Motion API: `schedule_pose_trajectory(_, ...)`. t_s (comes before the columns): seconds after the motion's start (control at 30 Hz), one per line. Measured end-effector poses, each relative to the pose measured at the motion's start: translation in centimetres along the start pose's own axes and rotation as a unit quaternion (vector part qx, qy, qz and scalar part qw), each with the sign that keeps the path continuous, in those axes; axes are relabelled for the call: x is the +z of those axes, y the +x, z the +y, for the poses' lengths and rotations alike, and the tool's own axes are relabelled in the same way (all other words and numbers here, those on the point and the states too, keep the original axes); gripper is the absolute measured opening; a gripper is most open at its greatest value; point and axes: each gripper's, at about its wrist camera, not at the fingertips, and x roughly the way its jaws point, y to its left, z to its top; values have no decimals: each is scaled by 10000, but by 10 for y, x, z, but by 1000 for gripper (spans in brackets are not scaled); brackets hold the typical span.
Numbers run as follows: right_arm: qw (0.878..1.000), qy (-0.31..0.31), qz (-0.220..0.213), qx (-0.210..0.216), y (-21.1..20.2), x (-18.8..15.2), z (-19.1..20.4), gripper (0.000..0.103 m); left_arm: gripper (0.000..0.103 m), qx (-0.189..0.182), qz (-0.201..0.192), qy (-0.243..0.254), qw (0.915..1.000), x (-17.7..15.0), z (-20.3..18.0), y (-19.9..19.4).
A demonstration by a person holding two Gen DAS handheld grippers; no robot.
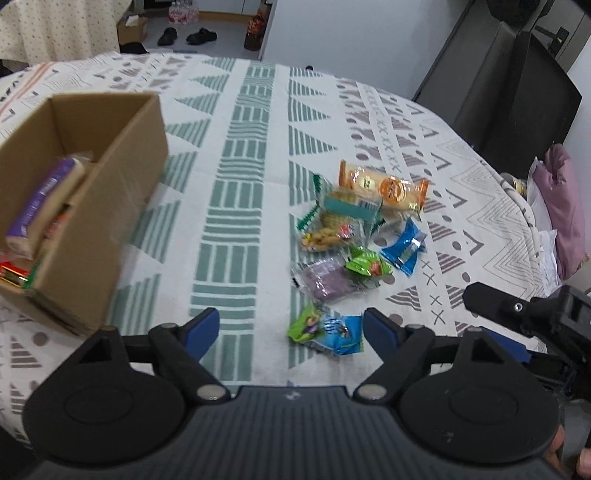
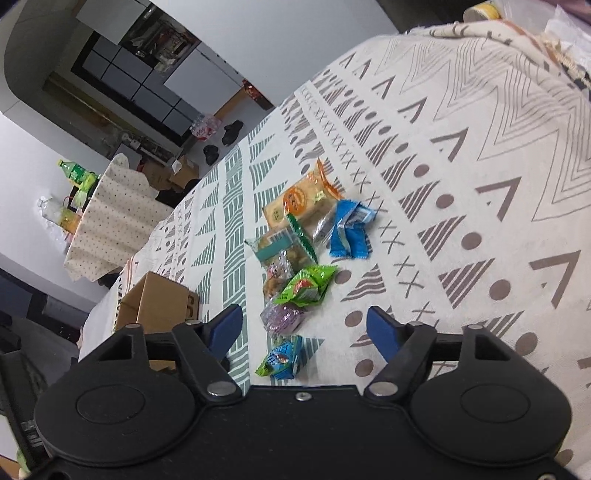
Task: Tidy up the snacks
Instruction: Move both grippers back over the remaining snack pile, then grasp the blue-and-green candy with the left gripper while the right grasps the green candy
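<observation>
A pile of wrapped snacks lies on the patterned tablecloth: an orange cracker pack [image 1: 384, 188] [image 2: 301, 201], a teal-banded pack [image 1: 345, 208] [image 2: 282, 247], a blue wrapper [image 1: 406, 247] [image 2: 349, 230], a green wrapper [image 1: 365, 266] [image 2: 306, 286], a purple pack [image 1: 327, 282] [image 2: 282, 317] and a green-blue packet [image 1: 327, 330] [image 2: 282, 358]. An open cardboard box [image 1: 92, 206] [image 2: 157, 306] at the left holds several snacks, among them a purple pack [image 1: 40, 199]. My left gripper [image 1: 291, 328] is open and empty, just short of the pile. My right gripper [image 2: 304, 326] is open and empty above the near packets.
The right gripper's body [image 1: 535, 317] shows at the left view's right edge. A pink cushion [image 1: 565, 210] lies at the table's right edge. A second covered table [image 2: 110, 218] with bottles [image 2: 75, 173] stands beyond. Shoes [image 1: 201, 36] lie on the floor.
</observation>
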Motion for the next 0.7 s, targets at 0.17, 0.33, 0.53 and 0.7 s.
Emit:
schedule_pose_trajectory(0.17,9998,-22,148,120,9,-1,1,69,80,-24,149,38,9999,-4,-8,20)
schedule_pose_trajectory(0.33,9996,-5,207,170,17,1,1,69,69,-105,305,-34,9995,-6,-9,39)
schedule_pose_trajectory(0.53,9994,33,302,184,28,4,-2,69,63,-120,391,15,9992,-8,-15,57)
schedule_pose_trajectory(0.7,9993,34,354,140,38,6,-4,69,41,-182,402,7,9990,-7,-19,62)
